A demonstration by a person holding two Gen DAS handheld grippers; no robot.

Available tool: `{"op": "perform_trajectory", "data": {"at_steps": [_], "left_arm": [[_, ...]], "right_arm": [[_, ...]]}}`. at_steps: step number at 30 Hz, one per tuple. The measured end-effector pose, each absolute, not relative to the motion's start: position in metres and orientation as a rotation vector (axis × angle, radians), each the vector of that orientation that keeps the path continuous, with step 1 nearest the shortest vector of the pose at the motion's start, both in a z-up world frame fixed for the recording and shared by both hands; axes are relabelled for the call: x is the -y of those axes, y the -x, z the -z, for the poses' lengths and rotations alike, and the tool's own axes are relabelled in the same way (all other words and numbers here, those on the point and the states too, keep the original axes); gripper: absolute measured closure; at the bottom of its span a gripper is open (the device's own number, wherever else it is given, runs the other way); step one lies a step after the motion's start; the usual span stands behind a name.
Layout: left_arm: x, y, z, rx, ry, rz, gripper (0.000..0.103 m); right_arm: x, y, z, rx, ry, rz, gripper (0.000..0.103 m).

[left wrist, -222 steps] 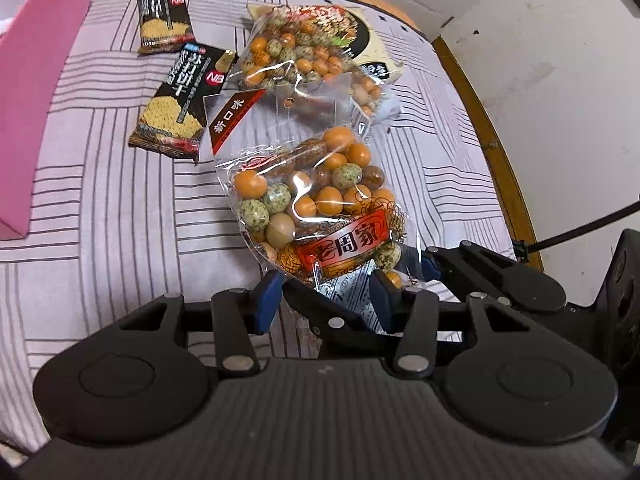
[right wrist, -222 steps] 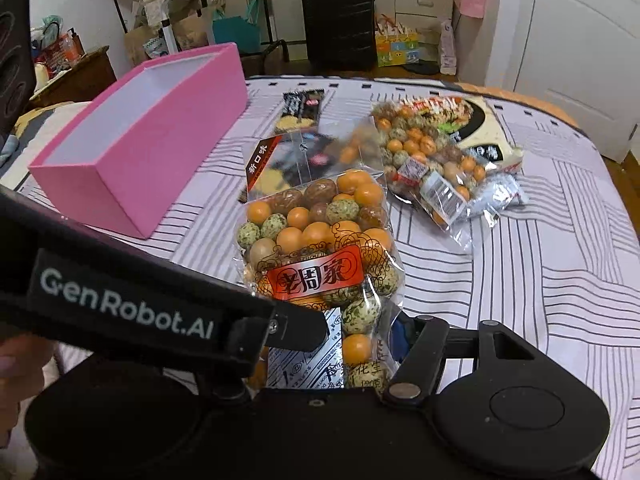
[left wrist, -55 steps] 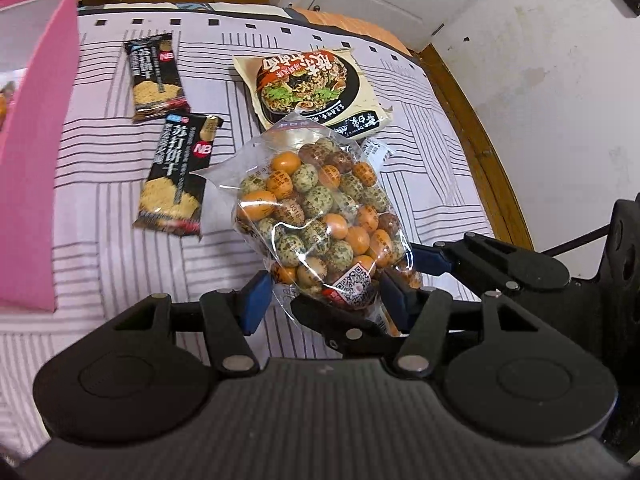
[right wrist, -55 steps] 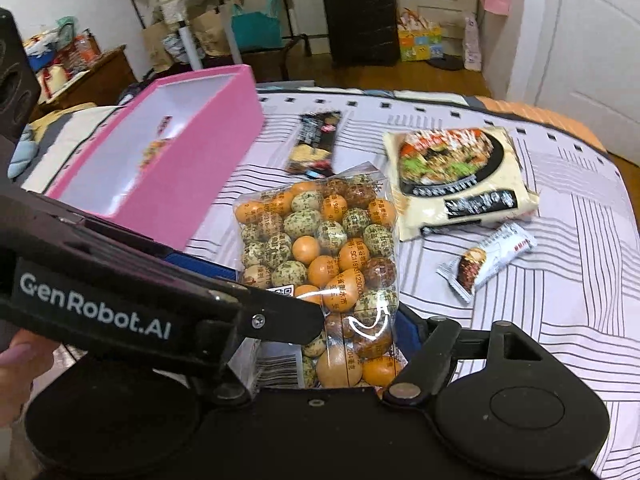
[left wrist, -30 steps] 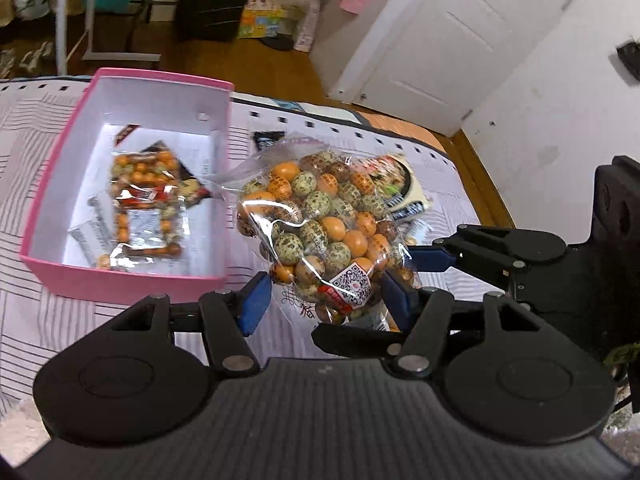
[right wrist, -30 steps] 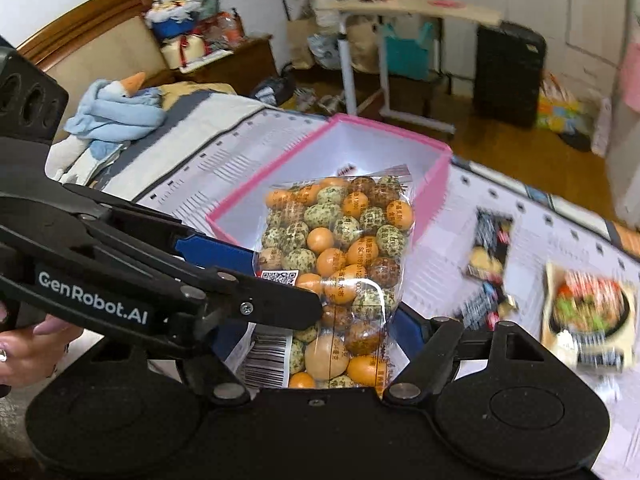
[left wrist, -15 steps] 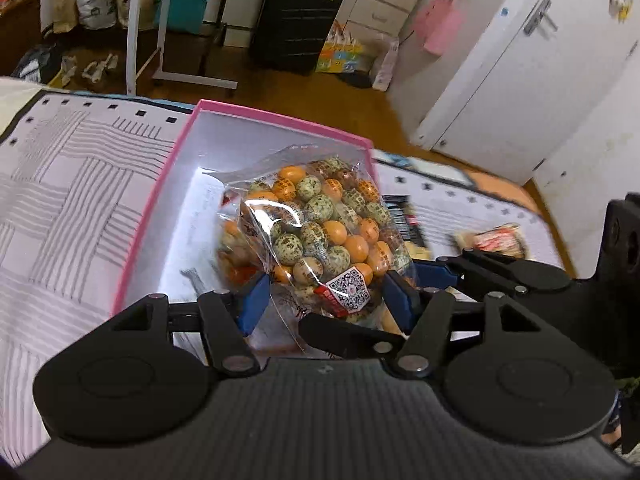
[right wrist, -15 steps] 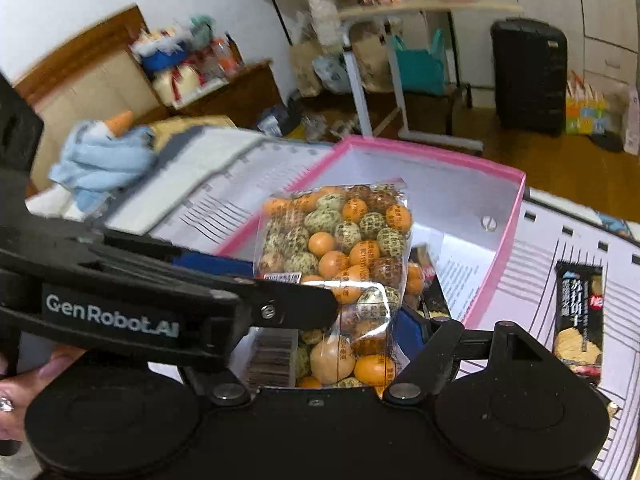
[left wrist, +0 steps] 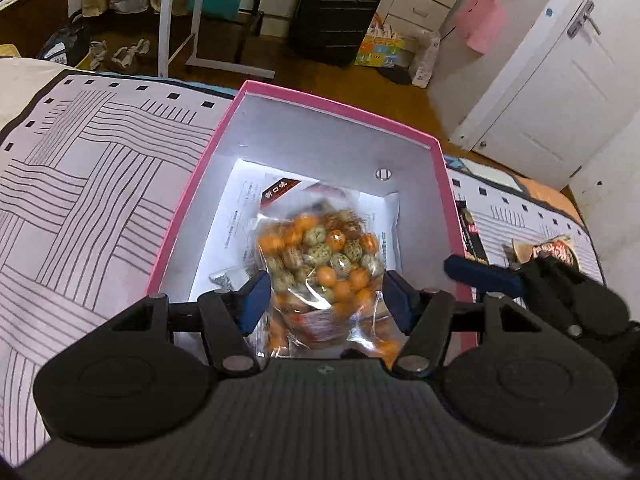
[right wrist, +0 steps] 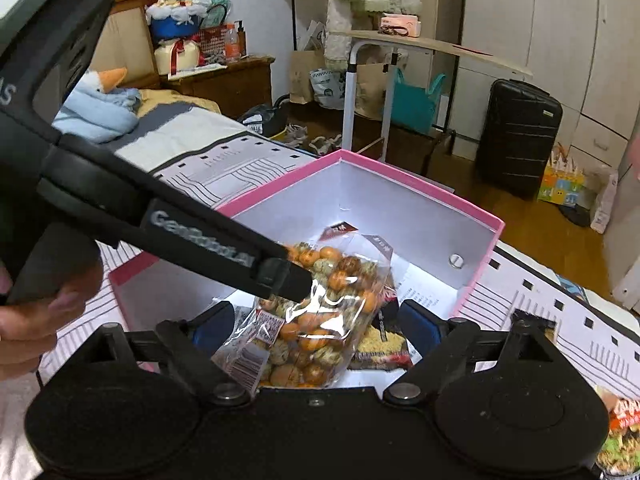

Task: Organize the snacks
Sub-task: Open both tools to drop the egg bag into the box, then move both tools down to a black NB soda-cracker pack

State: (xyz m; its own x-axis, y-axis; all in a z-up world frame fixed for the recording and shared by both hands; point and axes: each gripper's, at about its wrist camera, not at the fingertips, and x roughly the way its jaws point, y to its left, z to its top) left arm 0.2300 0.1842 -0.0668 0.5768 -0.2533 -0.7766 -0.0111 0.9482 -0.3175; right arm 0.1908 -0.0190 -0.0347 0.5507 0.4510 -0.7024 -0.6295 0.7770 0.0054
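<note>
- The bag of coated peanuts (left wrist: 320, 256), half a second ago clamped above the pink box (left wrist: 188, 184), now sits blurred inside it, between both sets of fingers but touching neither.
- The left hand-held gripper (left wrist: 324, 296) has spread wide over the box.
- The right hand-held gripper (right wrist: 316, 328) is likewise wide apart, the bag (right wrist: 320, 320) tilted between its blue pads.
- The noodle packet (left wrist: 554, 250) stays on the bed.

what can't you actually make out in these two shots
- Nut bag: blurred in the left wrist view, label unreadable.
- Pink box floor: near end hidden by the right claw body.
- Noodle packet: cut off by the right wrist frame edge.
- Whether the bag has landed: unclear.
</note>
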Motion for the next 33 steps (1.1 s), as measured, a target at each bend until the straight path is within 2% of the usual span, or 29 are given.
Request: {"op": "perform_trajectory", "data": {"at_steps": [12, 18, 21, 24, 30, 33], "left_arm": [[-0.129, -0.183, -0.004, -0.848, 0.118, 0.304, 0.044], [-0.070, -0.192, -0.020, -0.879, 0.101, 0.461, 0.047], [-0.034, -0.195, -0.012, -0.911, 0.058, 0.510, 0.053], [-0.003, -0.199, 0.004, -0.929, -0.004, 0.531, 0.056], [0.030, -0.203, 0.057, -0.972, -0.082, 0.529, 0.057], [0.037, -0.207, 0.090, -1.015, -0.072, 0.511, 0.057]], "right_arm": [[0.150, -0.168, -0.035, -0.793, -0.003, -0.506, 0.012], [0.189, -0.150, -0.024, -0.776, -0.018, -0.462, 0.012], [0.202, -0.138, -0.003, -0.732, -0.056, -0.455, 0.021], [0.207, -0.123, 0.020, -0.691, -0.080, -0.418, 0.021], [0.203, -0.131, 0.066, -0.785, -0.065, -0.387, 0.022], [0.199, -0.131, 0.089, -0.774, -0.033, -0.374, 0.022]]}}
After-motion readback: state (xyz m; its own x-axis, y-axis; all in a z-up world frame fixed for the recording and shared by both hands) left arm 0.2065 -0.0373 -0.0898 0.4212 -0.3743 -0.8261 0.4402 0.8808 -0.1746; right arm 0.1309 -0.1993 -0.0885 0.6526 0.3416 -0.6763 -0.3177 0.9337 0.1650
